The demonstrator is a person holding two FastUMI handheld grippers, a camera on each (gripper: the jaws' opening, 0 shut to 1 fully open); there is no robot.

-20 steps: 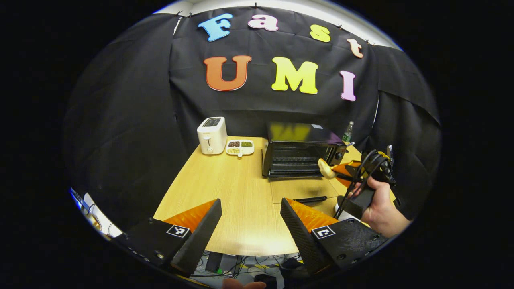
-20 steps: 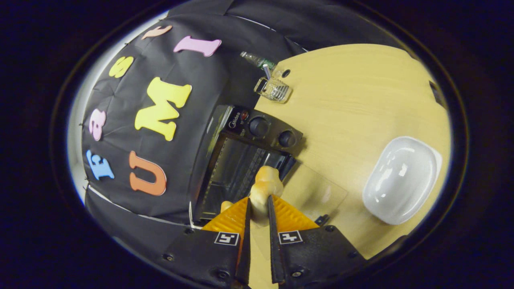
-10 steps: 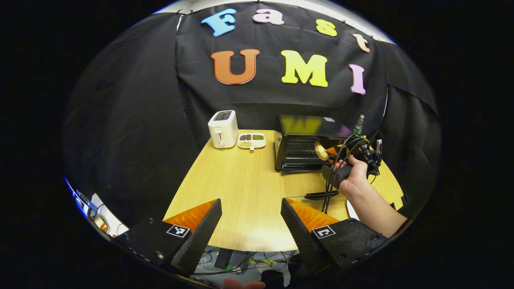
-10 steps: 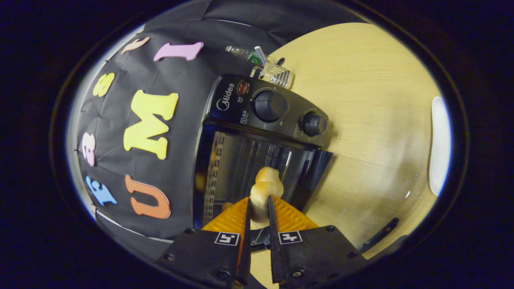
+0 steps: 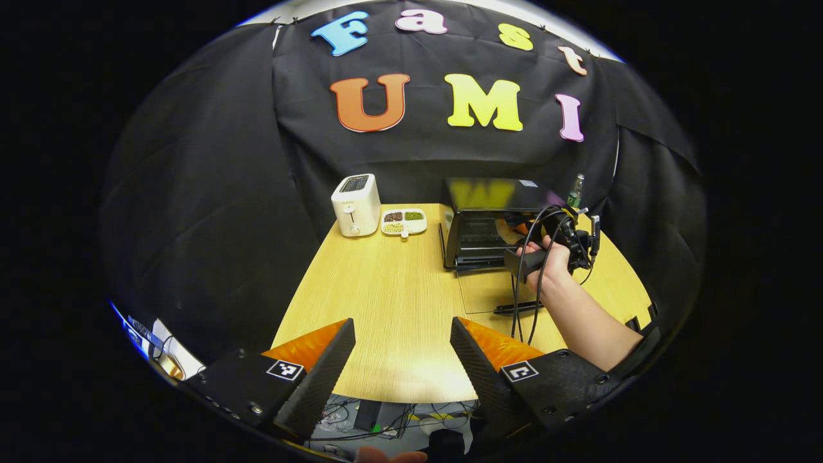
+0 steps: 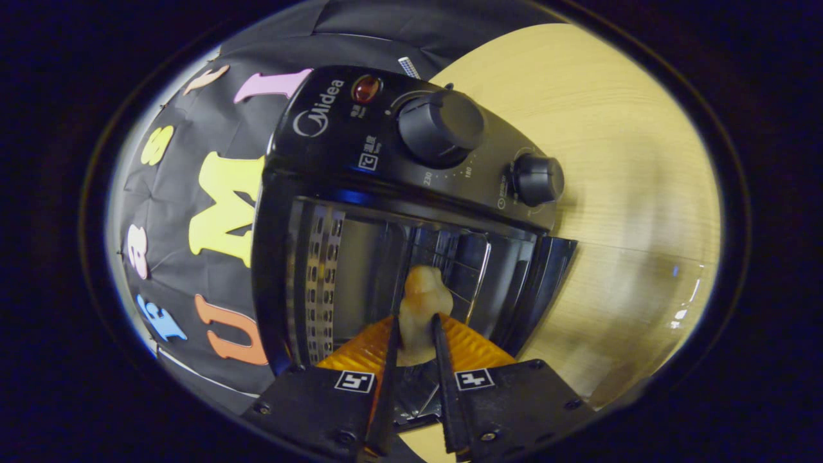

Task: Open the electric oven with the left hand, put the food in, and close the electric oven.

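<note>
left gripper view: the left gripper (image 5: 402, 360) hangs low at the bottom centre with its fingers spread wide and empty over the pale woodgrain table (image 5: 386, 302); right of centre sits the boxy black electric oven (image 5: 492, 222), glass door dropped flat, a hand (image 5: 554, 265) reaching to its mouth. right gripper view: the right gripper (image 6: 415, 360) pinches the food (image 6: 421, 302), a pale, knobbly, bread-like lump at centre frame, at the oven mouth. it looks light and soft, so probably best held gently by its waist.
</note>
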